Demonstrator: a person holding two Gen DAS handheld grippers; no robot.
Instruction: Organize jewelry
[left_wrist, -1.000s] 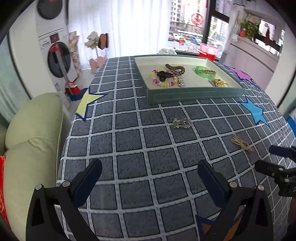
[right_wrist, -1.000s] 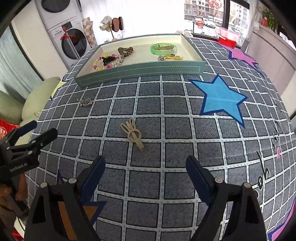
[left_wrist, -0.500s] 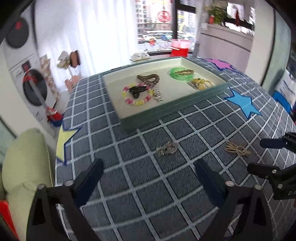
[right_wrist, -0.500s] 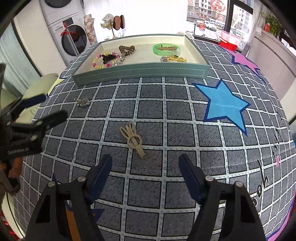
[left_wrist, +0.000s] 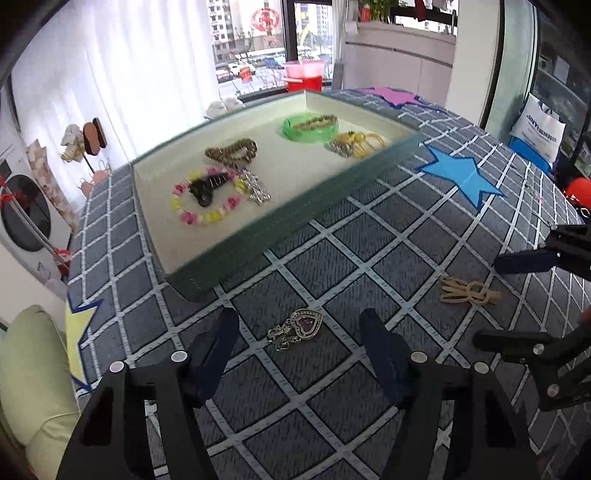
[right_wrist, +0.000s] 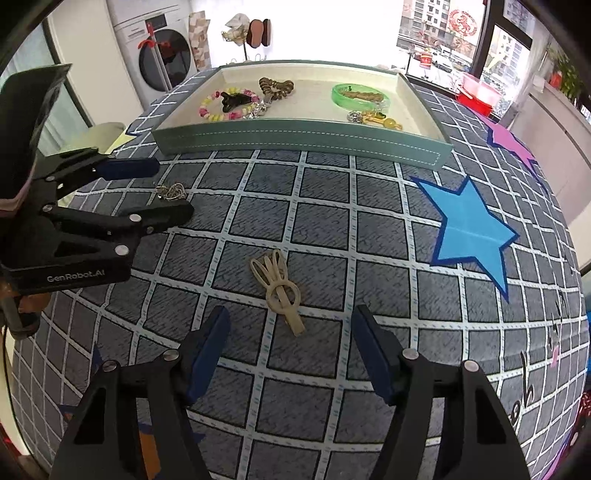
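Left tongs (left_wrist: 299, 332) closing, spread around heart pendant (left_wrist: 297, 328), pads clear; right tongs (right_wrist: 291, 325) closing, spread around beige hair clip (right_wrist: 279, 291).

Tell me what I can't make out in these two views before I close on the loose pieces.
- Left view: tray near wall smeared by motion blur.
- Right view: heart pendant too small, partly behind the left claw.
- Left view: right claw cut off by the edge; beige hair clip lies between its fingers.
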